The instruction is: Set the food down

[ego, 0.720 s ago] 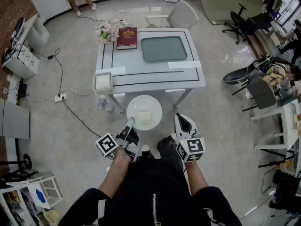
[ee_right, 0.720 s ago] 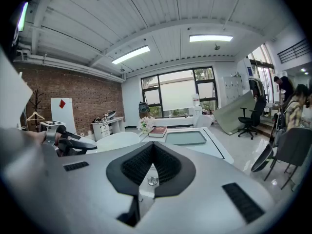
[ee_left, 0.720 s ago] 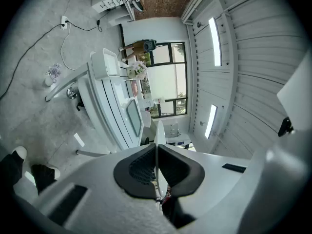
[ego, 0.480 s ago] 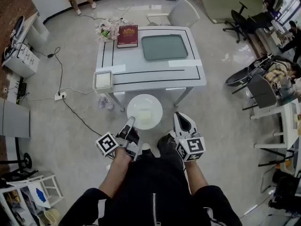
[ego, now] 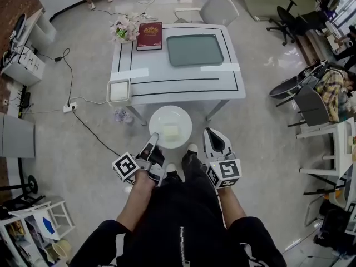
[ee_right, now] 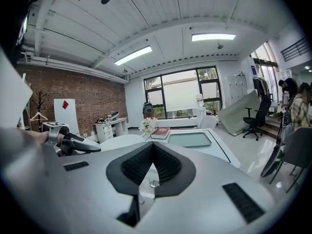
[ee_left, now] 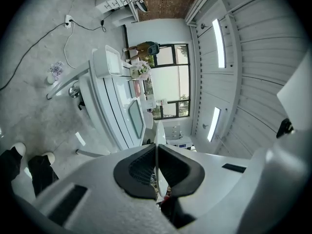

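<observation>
Carrying step: left gripper (ego: pixel 154 137) pinches the plate (ego: pixel 179 115) rim, food (ego: pixel 171 131) aboard; right gripper (ego: pixel 213 134) closed, empty. Next, I'd judge: lower it level onto the table's (ego: pixel 183 90) near edge.

Your left gripper (ego: pixel 154 138) pinches the plate (ego: pixel 180 115) rim (pale food (ego: pixel 171 131) on it), just short of the table (ego: pixel 178 78).

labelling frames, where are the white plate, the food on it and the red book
white plate (ego: pixel 179 115), head view, bare far part
food (ego: pixel 171 131), head view, middle of the pale block
red book (ego: pixel 150 36), head view, middle of cover
</observation>
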A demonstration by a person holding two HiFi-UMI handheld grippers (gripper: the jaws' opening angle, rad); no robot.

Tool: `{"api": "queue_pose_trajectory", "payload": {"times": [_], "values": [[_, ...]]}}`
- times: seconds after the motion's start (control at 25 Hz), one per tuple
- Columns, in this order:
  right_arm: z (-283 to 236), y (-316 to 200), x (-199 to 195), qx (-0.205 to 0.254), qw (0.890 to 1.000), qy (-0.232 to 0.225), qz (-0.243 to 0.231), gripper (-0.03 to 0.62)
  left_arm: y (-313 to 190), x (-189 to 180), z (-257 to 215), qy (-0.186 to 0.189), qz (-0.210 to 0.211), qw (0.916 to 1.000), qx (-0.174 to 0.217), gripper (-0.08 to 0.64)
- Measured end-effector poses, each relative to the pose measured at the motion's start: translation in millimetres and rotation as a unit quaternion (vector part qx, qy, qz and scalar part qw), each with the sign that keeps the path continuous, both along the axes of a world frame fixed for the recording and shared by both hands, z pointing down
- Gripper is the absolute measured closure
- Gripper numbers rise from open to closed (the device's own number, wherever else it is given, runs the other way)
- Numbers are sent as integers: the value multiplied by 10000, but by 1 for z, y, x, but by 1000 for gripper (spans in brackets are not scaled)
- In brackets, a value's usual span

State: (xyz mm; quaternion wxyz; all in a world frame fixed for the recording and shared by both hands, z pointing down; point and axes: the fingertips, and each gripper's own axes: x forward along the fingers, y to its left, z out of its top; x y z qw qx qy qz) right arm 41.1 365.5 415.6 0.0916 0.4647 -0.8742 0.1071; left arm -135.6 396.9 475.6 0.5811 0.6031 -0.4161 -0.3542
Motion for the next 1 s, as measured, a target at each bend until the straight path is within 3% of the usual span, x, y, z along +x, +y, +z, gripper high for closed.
{"api": "queue_pose_trajectory", "payload": {"times": [0.2,0.68,1.0], "values": [[7,-31,1,-115,9999,-39,-83,583,-23,3,9,16,-106,9997,-212,545],[3,-109,5,-269,9983,-145,-499,583,-90,13,-1,-129,-429,9985,-317,545],[2,-160,30,-272,9968,-187,-730,583,-134,38,-6,-101,-639,9974,-314,545]]}}
